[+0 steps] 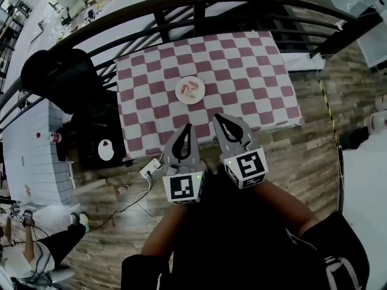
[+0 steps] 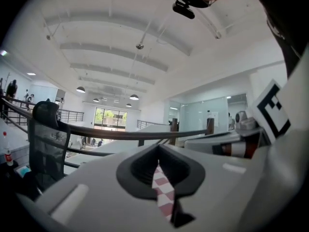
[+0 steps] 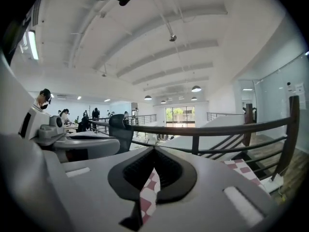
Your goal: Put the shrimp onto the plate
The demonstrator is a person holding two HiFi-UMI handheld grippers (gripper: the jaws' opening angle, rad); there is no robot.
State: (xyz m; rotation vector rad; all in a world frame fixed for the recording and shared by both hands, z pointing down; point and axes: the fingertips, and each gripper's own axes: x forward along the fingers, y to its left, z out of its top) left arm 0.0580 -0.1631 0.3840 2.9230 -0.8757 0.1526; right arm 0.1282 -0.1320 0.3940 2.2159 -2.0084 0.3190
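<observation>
A white plate (image 1: 179, 95) sits near the middle of the red-and-white checkered table (image 1: 254, 71), and pinkish shrimp (image 1: 190, 88) lie on it. Both grippers hang side by side over the floor just short of the table's front edge, well back from the plate. My left gripper (image 1: 187, 127) is shut with nothing in it, and so is my right gripper (image 1: 217, 118). In the left gripper view the left gripper (image 2: 158, 147) shows only a sliver of checkered cloth through its jaws. The right gripper (image 3: 154, 149) shows the same in the right gripper view.
A dark curved railing (image 1: 199, 2) runs behind the table. A black office chair (image 1: 57, 77) and a low black stand (image 1: 100, 150) are at the left. A white power strip (image 1: 151, 169) with cables lies on the wooden floor. A person crouches at the lower left (image 1: 42, 252).
</observation>
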